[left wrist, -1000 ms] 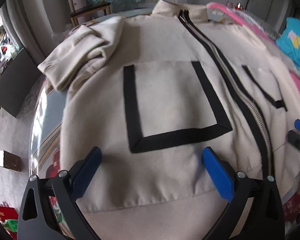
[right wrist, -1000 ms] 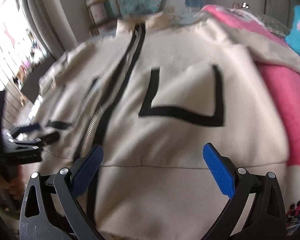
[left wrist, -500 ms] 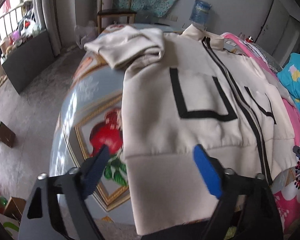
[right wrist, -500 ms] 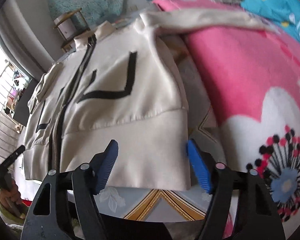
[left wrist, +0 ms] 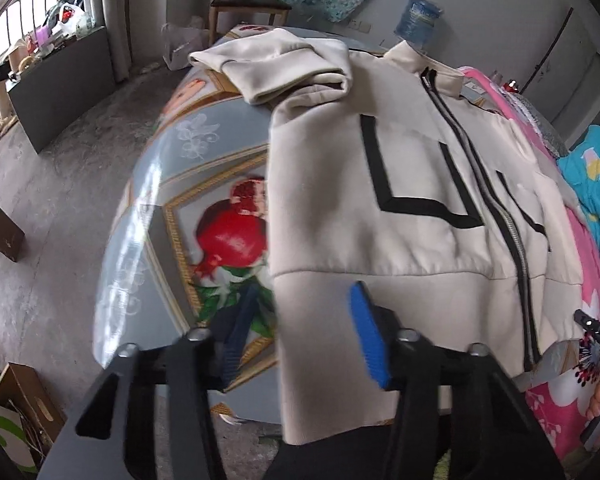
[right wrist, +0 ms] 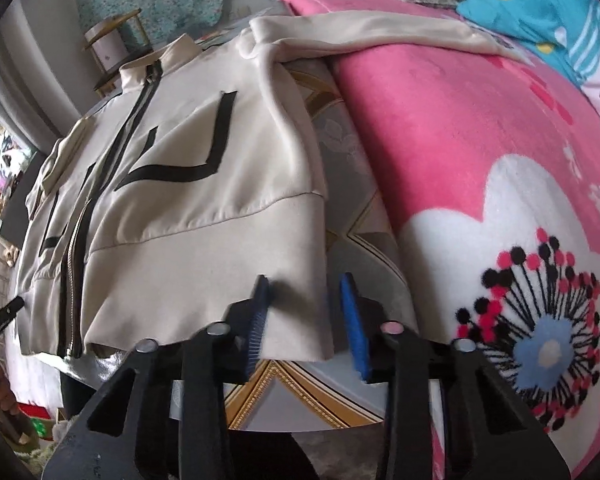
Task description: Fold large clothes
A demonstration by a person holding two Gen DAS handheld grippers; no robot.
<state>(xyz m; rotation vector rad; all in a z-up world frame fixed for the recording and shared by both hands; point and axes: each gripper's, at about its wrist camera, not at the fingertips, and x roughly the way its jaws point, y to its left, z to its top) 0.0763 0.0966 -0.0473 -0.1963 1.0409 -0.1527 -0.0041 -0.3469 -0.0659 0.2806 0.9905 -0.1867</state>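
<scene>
A cream zip-up jacket (left wrist: 400, 200) with black stripes and a central zipper lies front-up on a table covered by a patterned cloth (left wrist: 204, 208). Its left sleeve (left wrist: 276, 64) is folded over at the far left; its right sleeve (right wrist: 380, 36) stretches over a pink blanket. My left gripper (left wrist: 304, 332) is partly open, its jaws on either side of the hem's left corner. My right gripper (right wrist: 306, 320) is partly open, its jaws on either side of the hem's right corner (right wrist: 300, 304). The jacket also shows in the right wrist view (right wrist: 188, 208).
A pink flowered blanket (right wrist: 480, 152) lies right of the jacket, with a blue cushion (right wrist: 540, 12) beyond. A wooden chair (left wrist: 248, 0), a water bottle (left wrist: 418, 20) and cardboard boxes (left wrist: 4, 232) stand on the floor around the table.
Both grippers have pulled back from above the jacket's body to its hem, moved apart to its two corners, and narrowed their jaws around the hem fabric.
</scene>
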